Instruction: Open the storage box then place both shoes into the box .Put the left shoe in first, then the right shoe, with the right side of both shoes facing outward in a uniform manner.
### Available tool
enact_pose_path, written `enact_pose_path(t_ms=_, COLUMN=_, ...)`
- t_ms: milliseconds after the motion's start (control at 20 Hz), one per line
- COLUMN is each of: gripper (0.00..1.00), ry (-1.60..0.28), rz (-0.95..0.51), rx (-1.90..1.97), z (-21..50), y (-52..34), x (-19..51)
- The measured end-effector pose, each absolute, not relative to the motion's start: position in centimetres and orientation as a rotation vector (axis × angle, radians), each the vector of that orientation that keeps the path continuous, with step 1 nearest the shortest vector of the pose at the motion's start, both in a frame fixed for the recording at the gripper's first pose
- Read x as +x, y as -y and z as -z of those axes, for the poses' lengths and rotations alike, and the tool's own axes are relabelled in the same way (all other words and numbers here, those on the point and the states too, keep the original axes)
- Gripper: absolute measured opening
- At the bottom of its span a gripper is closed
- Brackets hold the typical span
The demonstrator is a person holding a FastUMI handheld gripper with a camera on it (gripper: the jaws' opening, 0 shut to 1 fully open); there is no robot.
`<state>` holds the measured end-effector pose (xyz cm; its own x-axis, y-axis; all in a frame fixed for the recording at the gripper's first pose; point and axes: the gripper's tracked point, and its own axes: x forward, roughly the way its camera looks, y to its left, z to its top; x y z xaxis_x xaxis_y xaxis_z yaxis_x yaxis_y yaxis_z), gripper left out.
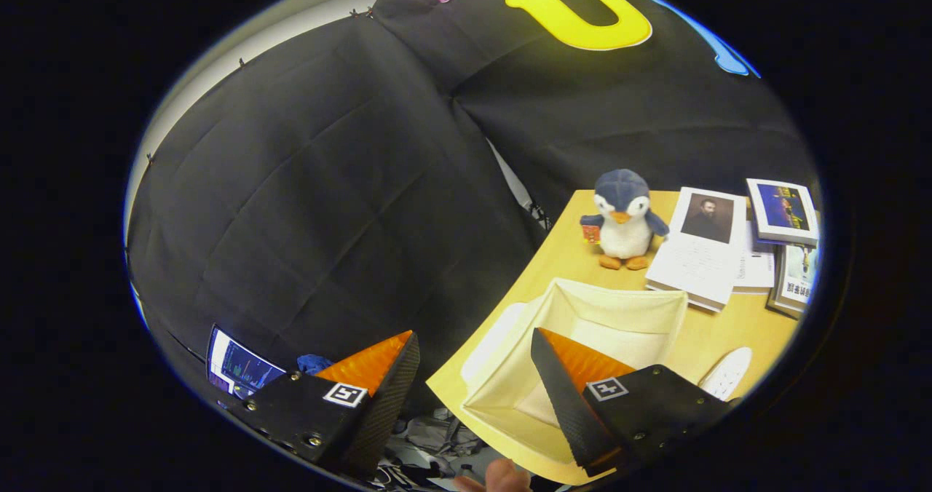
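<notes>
A cream fabric storage box [619, 310] stands open on the wooden table [568, 259], and its inside looks bare. My gripper [473, 334] is open and holds nothing. It hangs above the table's left edge, with one finger over the box and the other out over the black cloth. Right of the box, beyond the finger, a white shoe [724, 372] lies on the table. Against the box's left wall sits a white shape [495, 339]; I cannot tell whether it is the second shoe or a lid.
A plush penguin [622, 219] stands behind the box. Several books [703, 248] lie at the back right. A person's fingertips [499, 477] show below the table's near edge. A lit screen [240, 368] sits low on the left, with clutter on the floor.
</notes>
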<state>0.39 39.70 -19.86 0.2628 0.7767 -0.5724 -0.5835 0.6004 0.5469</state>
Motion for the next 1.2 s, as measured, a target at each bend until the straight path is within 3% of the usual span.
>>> enact_pose_path(t_ms=450, gripper=0.94, ry=-0.850, rz=-0.707, rx=0.178, z=22.5, y=-26.6, x=3.1)
enact_pose_path(t_ms=1200, gripper=0.94, ry=-1.004, rz=-0.336, rx=0.099, z=33.0, y=-10.4, x=1.2)
